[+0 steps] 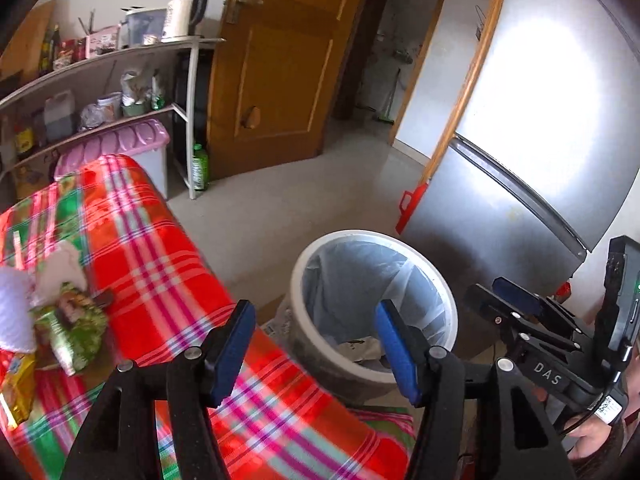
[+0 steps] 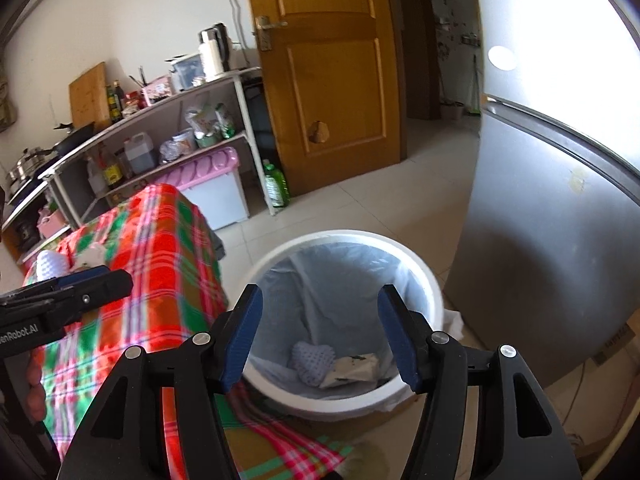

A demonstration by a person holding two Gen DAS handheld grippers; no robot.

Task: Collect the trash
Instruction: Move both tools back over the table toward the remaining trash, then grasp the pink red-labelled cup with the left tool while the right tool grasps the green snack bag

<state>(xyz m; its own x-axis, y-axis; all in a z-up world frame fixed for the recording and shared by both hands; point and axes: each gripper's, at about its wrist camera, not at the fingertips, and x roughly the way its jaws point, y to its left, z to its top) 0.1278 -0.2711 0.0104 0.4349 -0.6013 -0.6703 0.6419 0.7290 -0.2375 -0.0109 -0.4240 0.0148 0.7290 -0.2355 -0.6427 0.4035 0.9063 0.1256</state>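
Trash bin (image 2: 420, 276) beyond wide, empty jaws

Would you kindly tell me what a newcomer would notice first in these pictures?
The bright red-and-green plaid tablecloth on the left dominates, with wrappers piled on it. Beside it on the floor stands a white lined trash bin holding crumpled paper. A silver refrigerator rises on the right.

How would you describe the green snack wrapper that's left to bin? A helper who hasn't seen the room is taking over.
Find the table under the red, green and pink plaid cloth, beside the white trash bin. The trash pile sits on the cloth. The green wrapper is the crumpled, shiny one in that pile, beside a white crumpled tissue and a yellow packet.
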